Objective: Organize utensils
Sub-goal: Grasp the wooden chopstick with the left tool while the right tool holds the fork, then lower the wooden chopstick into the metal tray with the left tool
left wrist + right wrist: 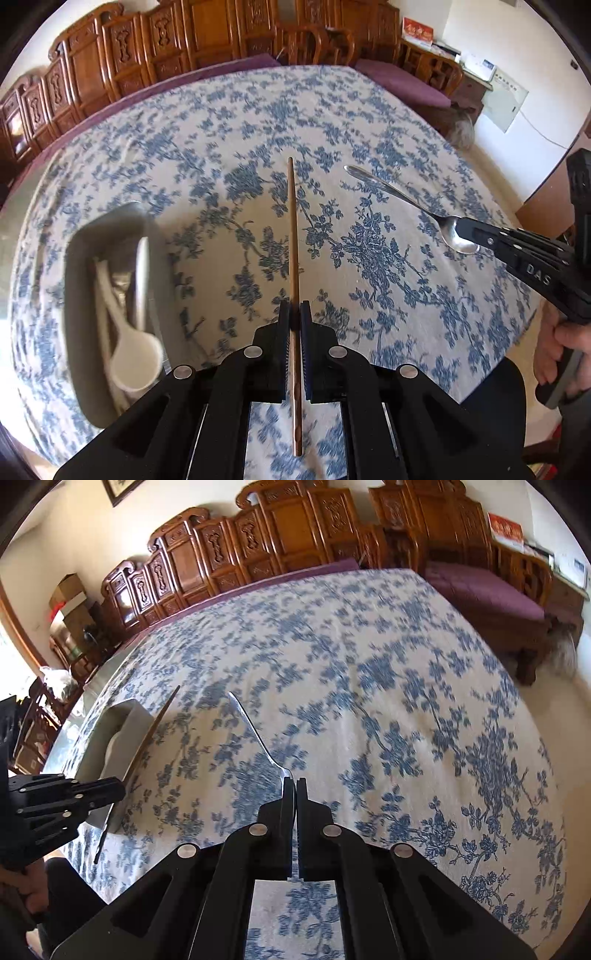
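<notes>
Floral tablecloth [229, 155], chopstick [293, 236] between fingers [283, 325]

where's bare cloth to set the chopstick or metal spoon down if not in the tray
Bare tablecloth runs from the tray across to the far edge by the carved wooden benches. The tray is crowded with white spoons. The left gripper holds the chopstick, the right gripper the metal spoon.
</notes>
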Demonstrator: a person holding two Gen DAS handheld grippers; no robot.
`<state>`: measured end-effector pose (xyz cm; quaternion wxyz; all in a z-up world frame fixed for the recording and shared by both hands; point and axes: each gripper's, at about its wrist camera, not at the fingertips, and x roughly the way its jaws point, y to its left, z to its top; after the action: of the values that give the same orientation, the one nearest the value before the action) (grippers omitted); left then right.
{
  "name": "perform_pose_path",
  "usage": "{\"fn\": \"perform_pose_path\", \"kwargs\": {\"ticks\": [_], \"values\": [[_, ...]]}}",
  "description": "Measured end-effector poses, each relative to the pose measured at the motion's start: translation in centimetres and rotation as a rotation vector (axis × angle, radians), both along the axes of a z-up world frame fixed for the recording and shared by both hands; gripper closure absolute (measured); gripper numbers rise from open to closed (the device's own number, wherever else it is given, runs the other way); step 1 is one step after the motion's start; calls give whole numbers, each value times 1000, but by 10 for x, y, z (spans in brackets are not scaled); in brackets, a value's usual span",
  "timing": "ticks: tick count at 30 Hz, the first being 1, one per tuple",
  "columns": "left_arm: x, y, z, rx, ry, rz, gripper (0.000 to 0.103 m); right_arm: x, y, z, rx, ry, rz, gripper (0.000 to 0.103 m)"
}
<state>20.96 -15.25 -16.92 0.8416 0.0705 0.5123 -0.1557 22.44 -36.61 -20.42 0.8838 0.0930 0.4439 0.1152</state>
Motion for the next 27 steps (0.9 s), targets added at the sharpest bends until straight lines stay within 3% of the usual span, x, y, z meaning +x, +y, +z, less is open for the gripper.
{"fn": "perform_pose_path", "kwargs": {"ticks": [8, 14, 27], "values": [[-24, 35, 29, -19, -69, 2, 99, -20, 34, 37, -26, -74, 29, 101], [-26, 76, 43, -40, -95, 40, 99, -27, 58, 47, -20, -79, 39, 101], [4, 146, 32, -27, -81, 107, 99, -11, 114, 48, -16, -58, 109, 101]]}}
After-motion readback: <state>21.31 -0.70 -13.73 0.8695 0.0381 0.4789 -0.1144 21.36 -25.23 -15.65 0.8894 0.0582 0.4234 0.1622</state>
